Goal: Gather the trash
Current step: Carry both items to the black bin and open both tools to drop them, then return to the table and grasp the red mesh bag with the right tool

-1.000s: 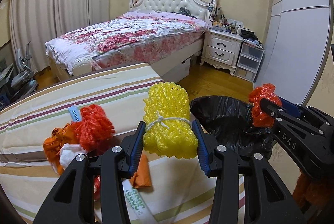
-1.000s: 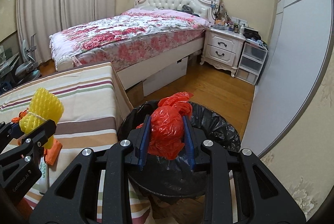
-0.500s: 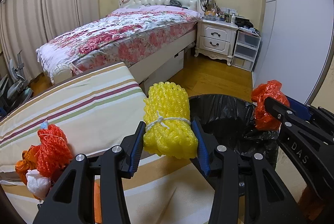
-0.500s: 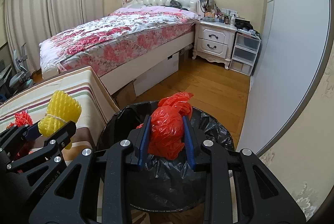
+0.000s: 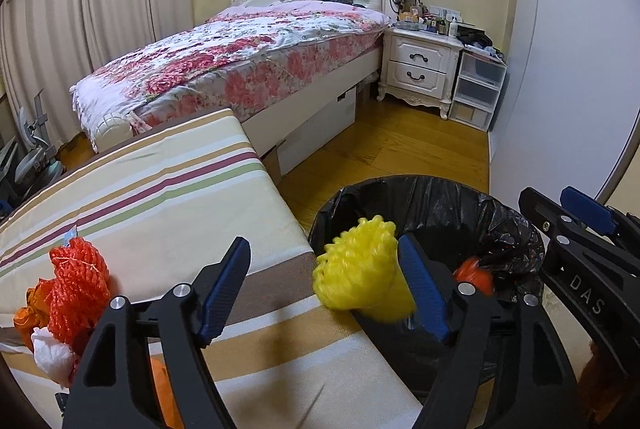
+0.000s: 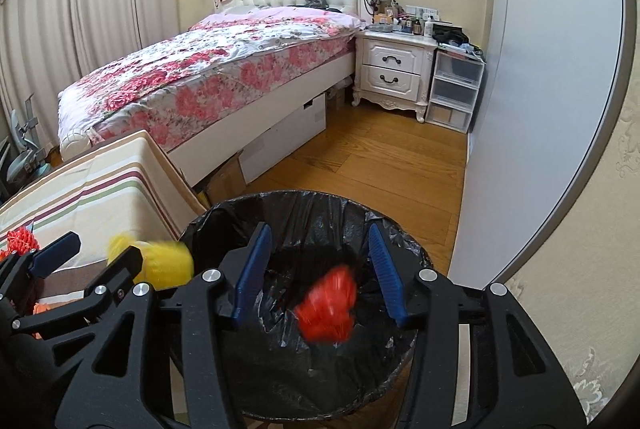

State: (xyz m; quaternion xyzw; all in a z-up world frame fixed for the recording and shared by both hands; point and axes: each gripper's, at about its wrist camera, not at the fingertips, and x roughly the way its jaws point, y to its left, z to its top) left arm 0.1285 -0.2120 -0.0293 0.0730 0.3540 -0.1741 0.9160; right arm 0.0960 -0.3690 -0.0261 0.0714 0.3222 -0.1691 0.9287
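Striped cloth covers the table (image 5: 168,197) at the near left, with a black-lined trash bin (image 6: 304,213) beside its corner on the wood floor. Left gripper (image 5: 320,289) is opening; the blurred yellow foam net (image 5: 360,269) lies against its right pad, clear of the left one, at the bin's rim. Right gripper (image 6: 316,269) is opening too, the blurred red plastic wad (image 6: 328,305) loose between its pads over the bin. Orange mesh netting (image 5: 78,281) sits on the cloth. Beyond stand a floral bed (image 5: 240,61) and white nightstand (image 5: 420,65).
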